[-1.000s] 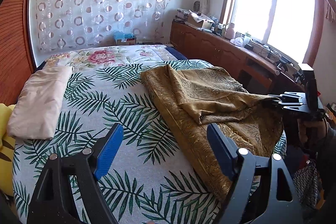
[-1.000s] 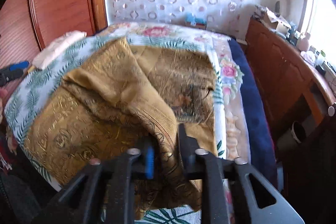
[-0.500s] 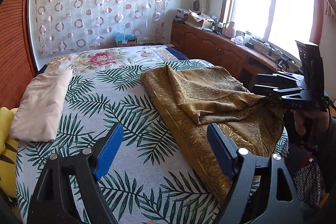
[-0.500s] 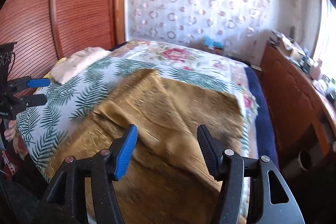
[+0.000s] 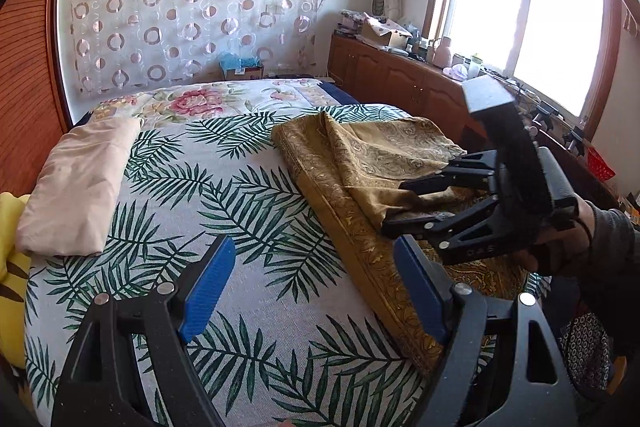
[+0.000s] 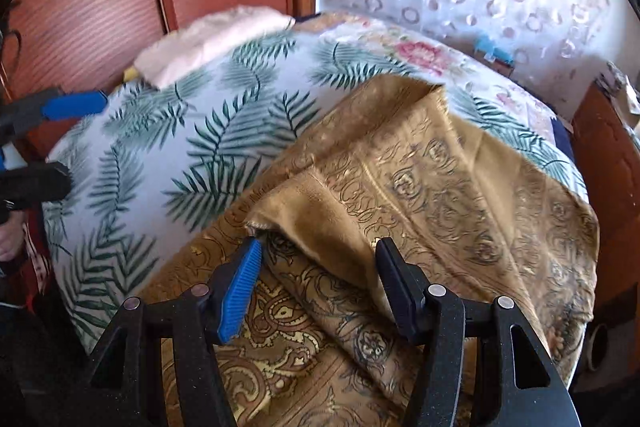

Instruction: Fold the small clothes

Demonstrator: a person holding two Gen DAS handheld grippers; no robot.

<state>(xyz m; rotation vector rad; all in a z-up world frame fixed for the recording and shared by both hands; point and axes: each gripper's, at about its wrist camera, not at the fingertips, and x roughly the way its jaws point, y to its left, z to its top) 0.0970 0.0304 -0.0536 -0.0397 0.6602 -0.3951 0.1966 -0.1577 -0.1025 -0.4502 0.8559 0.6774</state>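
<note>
At far left a folded cream cloth (image 5: 78,187) is seen on the bed (image 5: 224,267). The gold cloth (image 5: 360,163) is laid on the bed's right half, one flap doubled over it. It is judged light, limp and rather slippery; its loose corner (image 6: 260,217) is best pinched. The left gripper (image 5: 312,291) is held wide open above bare sheet, nothing touched. The right gripper (image 6: 318,283) is also spread wide and empty, its blue pad just beside that corner.
</note>
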